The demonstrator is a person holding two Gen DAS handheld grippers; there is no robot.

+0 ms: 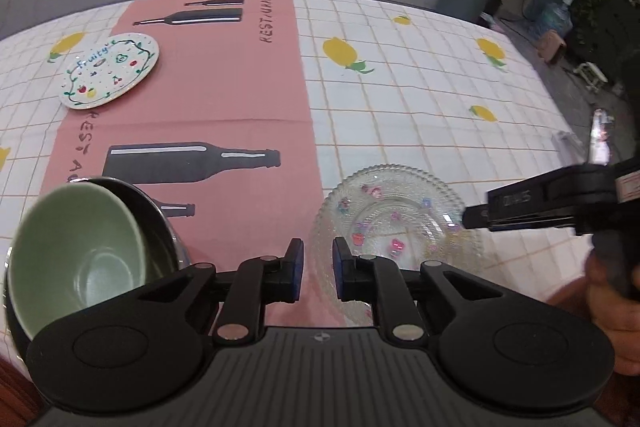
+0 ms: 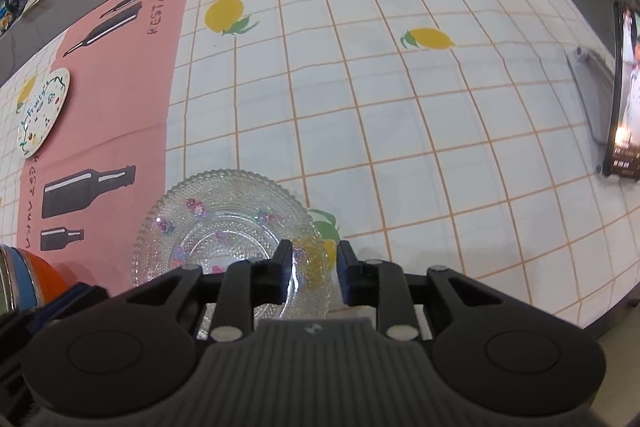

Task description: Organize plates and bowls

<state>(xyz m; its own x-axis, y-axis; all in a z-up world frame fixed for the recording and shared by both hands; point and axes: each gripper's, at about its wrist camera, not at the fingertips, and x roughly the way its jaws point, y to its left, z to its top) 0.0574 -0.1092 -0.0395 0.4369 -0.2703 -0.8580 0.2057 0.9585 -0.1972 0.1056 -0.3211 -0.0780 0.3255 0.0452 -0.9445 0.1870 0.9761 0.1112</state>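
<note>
Right wrist view: your right hand-held gripper (image 2: pixel 310 269), released, straddles the glass plate (image 2: pixel 224 227) rim; plate extends toward ten o'clock.

The glass plate (image 2: pixel 224 227) is showing clear, beaded and glossy, catching highlights. The painted plate (image 1: pixel 110 69) is looking like glazed ceramic, smooth and shiny. The green bowl (image 1: pixel 76 255) is reading matt and smooth, sitting in what is probably a polished metal bowl (image 1: pixel 158 219). The cloth (image 2: pixel 360 107) covering the surface is looking smooth, faintly creased. The left tongs (image 1: pixel 318 269) are appearing as matt black plastic.
</note>
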